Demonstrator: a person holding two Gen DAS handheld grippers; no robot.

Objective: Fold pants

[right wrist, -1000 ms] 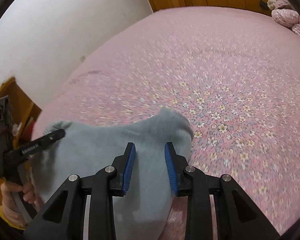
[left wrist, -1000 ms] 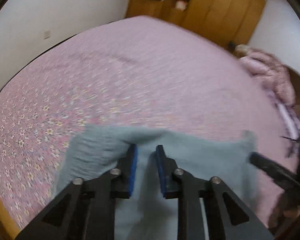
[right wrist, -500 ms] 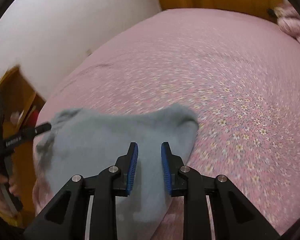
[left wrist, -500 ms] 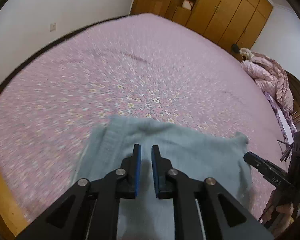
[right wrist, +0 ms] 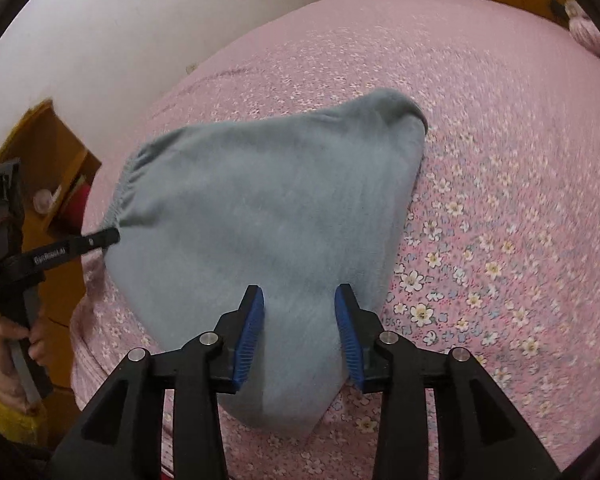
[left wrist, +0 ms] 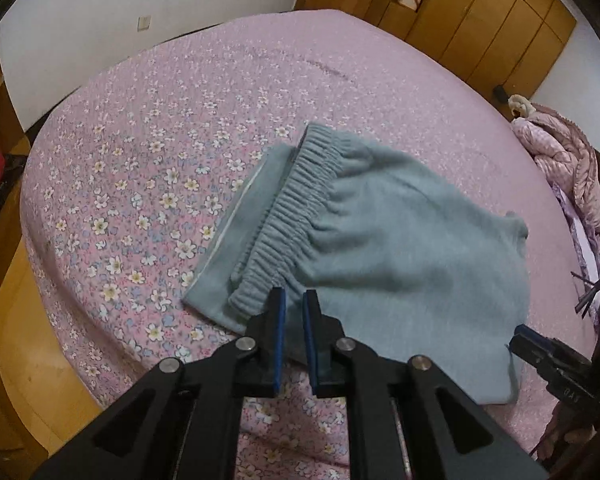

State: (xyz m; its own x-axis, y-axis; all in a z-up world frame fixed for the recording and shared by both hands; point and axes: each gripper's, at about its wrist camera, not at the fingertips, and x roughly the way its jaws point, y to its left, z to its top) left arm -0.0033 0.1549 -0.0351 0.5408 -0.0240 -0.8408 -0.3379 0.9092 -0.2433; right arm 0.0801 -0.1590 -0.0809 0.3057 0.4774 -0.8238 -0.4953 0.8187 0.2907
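A bed in pink flowered sheeting fills the room, with wooden wardrobes at the far wall. 1 pair of grey pants lies folded at the near edge, waistband to the left. It probably sits there to stay within reach of the 2 tools. The left gripper is nearly closed at the waistband's near end (whether it pinches cloth I cannot tell). The right gripper has just been opening. Cloth lies between its jaws but the pads are clear of it, likely a release after laying the fold down.
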